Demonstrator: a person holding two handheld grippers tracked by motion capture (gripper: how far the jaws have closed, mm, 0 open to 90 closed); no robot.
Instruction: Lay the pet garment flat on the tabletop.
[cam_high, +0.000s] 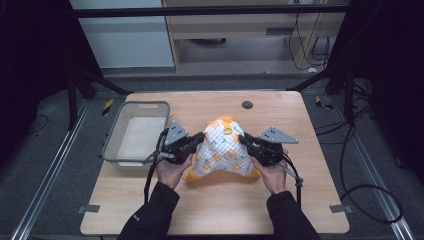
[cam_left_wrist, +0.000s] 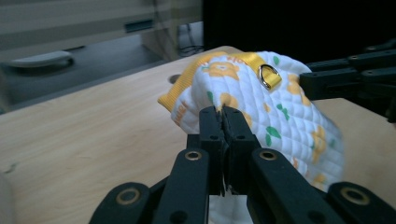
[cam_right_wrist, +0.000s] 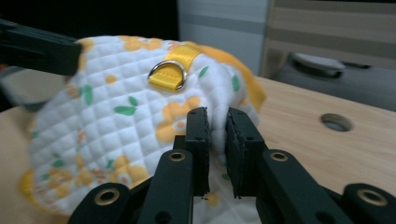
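From the high view we are seeing the whole layout: a white quilted fabric garment with orange flower and green leaf print and orange trim (cam_high: 222, 149) is being held up over the middle of the light wooden table (cam_high: 215, 210), between the left gripper (cam_high: 196, 141) and the right gripper (cam_high: 246, 140), with a grey plastic bin (cam_high: 120, 131) standing at the table's left edge. We are also noting a round dark hole in the tabletop (cam_high: 247, 105) beyond the garment.

The left gripper view is adding what the high view cannot: the left gripper (cam_left_wrist: 223, 116) has its jaws nearly together, pinching a fold of the quilted cloth (cam_left_wrist: 280, 116), and a yellow ribbon loop carrying a metal D-ring (cam_left_wrist: 269, 75) is sitting near the garment's top. The right gripper view is showing the right gripper (cam_right_wrist: 216, 122) with a narrow gap between its jaws, white fabric (cam_right_wrist: 116, 121) pressed into that gap, and the same D-ring (cam_right_wrist: 167, 73) facing the camera.

The garment is bulging upward, its lower orange corners trailing on the table. We cannot make out its underside, and the printed lettering on the trim is too blurred to read.
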